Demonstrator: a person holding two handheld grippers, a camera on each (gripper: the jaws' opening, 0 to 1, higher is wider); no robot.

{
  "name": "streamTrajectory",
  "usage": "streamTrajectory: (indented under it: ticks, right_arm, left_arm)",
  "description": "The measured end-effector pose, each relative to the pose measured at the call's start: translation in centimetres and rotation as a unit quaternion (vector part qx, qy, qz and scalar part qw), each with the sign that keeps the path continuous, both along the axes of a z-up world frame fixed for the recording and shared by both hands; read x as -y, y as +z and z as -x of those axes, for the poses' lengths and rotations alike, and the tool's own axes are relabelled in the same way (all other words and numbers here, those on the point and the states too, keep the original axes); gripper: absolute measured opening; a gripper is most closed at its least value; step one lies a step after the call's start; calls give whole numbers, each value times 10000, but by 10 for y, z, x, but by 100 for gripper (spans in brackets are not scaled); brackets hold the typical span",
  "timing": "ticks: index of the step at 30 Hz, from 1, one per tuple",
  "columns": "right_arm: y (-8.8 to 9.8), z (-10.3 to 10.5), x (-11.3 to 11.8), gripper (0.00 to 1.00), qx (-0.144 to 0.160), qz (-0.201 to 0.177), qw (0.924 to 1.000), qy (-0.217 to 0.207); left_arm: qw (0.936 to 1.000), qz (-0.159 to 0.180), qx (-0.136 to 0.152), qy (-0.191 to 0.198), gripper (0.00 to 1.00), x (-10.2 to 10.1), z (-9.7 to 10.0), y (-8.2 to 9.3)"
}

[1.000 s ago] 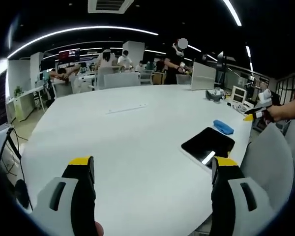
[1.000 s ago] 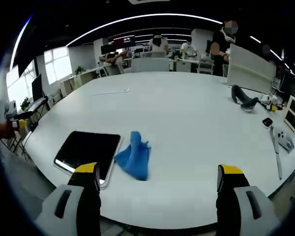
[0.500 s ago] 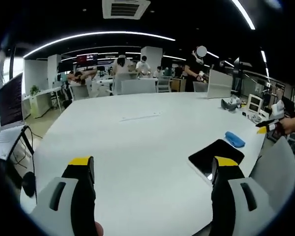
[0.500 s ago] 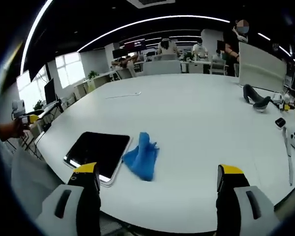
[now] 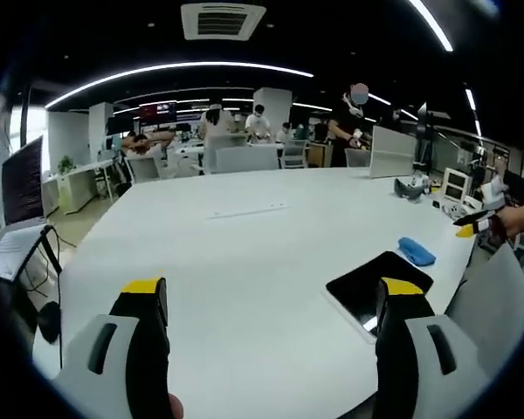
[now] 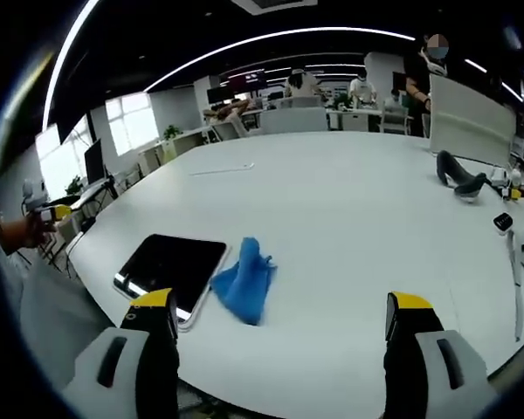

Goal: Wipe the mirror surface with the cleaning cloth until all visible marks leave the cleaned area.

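Both held well clear of the work. Left gripper (image 5: pixel 266 297) jaws spread wide, nothing between them; right gripper (image 6: pixel 279 310) likewise wide apart and empty. Mirror (image 6: pixel 170 266) lay flat, dark-faced, near the edge of the white table (image 6: pixel 349 218) — cleaning cloth (image 6: pixel 244 281) bunched up just beside it, apparently touching its side. Seen from the left gripper view too: mirror (image 5: pixel 377 281), cloth (image 5: pixel 417 251) beyond. Wiping judged not yet begun. Risks: pinching only a loose fold, so the cloth trails; pressing sideways, so the mirror slides off the near edge.
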State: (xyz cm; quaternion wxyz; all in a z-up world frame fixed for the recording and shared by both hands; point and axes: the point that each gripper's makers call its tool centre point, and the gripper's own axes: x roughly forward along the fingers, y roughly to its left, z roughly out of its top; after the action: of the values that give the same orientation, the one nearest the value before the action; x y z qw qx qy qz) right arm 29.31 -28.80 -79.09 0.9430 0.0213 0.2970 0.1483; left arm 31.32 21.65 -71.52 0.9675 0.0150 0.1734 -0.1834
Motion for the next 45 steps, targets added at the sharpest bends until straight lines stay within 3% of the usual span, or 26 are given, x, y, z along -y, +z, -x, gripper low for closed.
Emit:
streamTrajectory:
  ticks: [13,22,27,31,36,41,43,45]
  right_arm:
    - [-6,0,2,98,-52,22,10000,63]
    - [-13,-7,2,98,-128,97,9998,109]
    - [-11,-7,-1,98,-88,44,9999,137]
    - [-23,-5,4,98,-243,20,9997,31]
    - [-23,-3,-2,98,-206,306,9987,358]
    - [-26,-5,1,98,-179,265,9991,280]
    - [-31,-5,-1,98,-183,274,9991,276]
    - [-35,-2,-3,98,-184,325,9989,286]
  left_arm:
    - [10000,-27,-30,4,99,1,2,-2]
    - [9999,-68,-89,95,99,-11,3,-4]
    - [9999,-128,-96,0,99,-5,3,-3]
    - [9998,-132,-120,-37,99,-5,3,-3]
    - [9995,-150,-266,-54,99,-7,7,-14]
    - [9991,-111,-373,-167,99,-5,16,-28]
    - [9981,-87,-565,-218,99,-6,22,-42]
    - [9983,-65,-537,-222,99,-7,24,-48]
